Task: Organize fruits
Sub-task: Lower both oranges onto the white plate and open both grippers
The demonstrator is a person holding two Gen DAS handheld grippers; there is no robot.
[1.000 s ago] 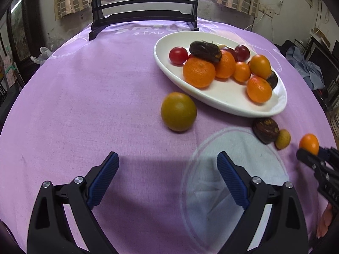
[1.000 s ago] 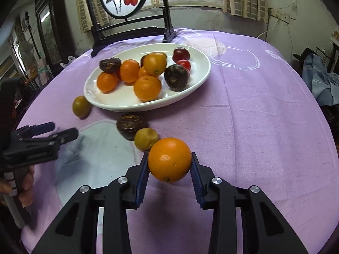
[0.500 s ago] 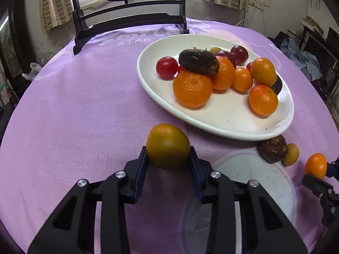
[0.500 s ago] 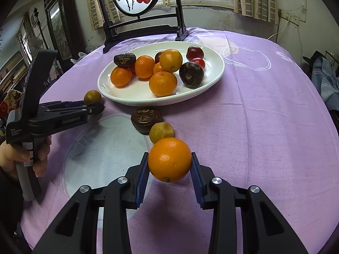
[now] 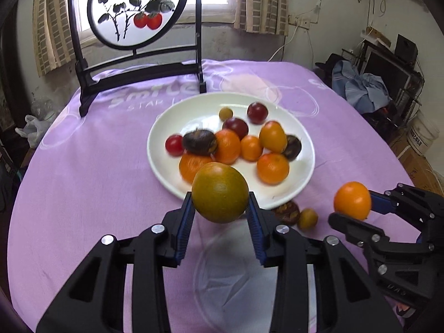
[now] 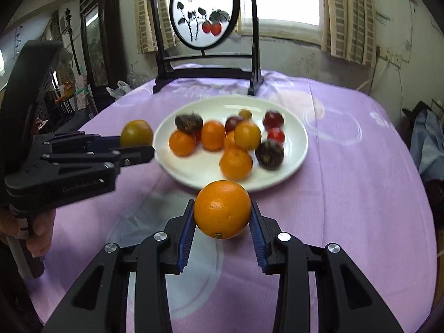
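Left wrist view: the left gripper [image 5: 220, 213], open and empty a second ago, now clamps its blue pads on a round green-orange citrus fruit [image 5: 220, 193], lifted off the purple tablecloth [image 5: 83, 180] in front of the white oval plate [image 5: 158, 161] of mixed fruit. A dark wrinkled fruit [image 5: 285, 213] and a small yellow-green fruit [image 5: 307, 217] lie just beside the plate's near rim.

Right wrist view: the right gripper [image 6: 222, 220] stays closed on a round bright orange [image 6: 222, 209], now raised above the cloth near the plate.
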